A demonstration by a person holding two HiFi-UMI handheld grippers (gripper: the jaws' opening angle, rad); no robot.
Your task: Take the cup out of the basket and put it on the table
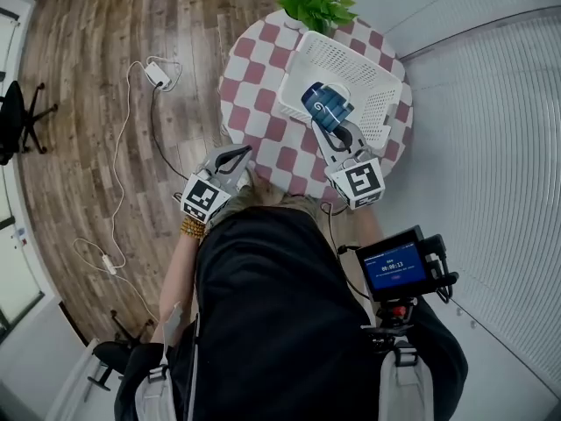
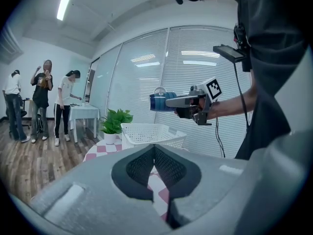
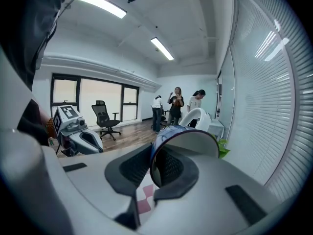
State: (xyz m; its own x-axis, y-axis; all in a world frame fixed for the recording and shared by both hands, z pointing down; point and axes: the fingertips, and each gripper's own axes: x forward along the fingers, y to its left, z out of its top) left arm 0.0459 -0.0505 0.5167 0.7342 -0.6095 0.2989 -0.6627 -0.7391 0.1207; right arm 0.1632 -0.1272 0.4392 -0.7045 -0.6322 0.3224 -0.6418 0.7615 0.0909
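A blue cup [image 1: 323, 102] with a white handle hangs in the air over the white basket [image 1: 372, 77]. My right gripper [image 1: 331, 123] is shut on the cup's rim. In the right gripper view the rim [image 3: 182, 137] sits pinched between the two pads, handle pointing away. The left gripper view shows the cup [image 2: 159, 102] held level above the basket [image 2: 151, 132]. My left gripper [image 1: 231, 158] hovers at the near left edge of the round checkered table [image 1: 254, 90]. Its pads meet at the tips [image 2: 154, 148] with nothing between them.
A potted green plant [image 1: 316, 3] stands at the table's far edge behind the basket. On the wooden floor to the left lie a power strip [image 1: 158, 74] and trailing cables. Window blinds [image 1: 491, 130] run along the right. Several people [image 2: 44, 99] stand far off.
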